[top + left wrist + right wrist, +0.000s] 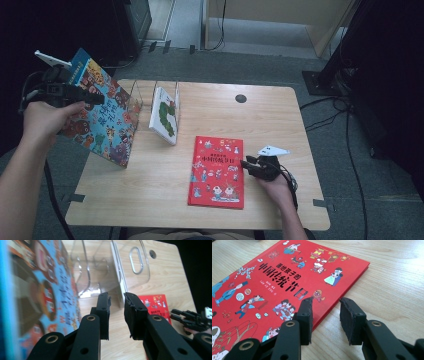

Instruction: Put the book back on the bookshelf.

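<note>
Red book (pixel 216 171) beside low right hand-held gripper (pixel 248 164)

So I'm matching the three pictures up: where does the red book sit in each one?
High view: red book lies flat at lower centre, beside the right hand-held gripper.
Left gripper view: a red corner at right, past the jaws.
Right gripper view: the cover spreads left and centre.
Shared landmark: the wooden table.
</note>
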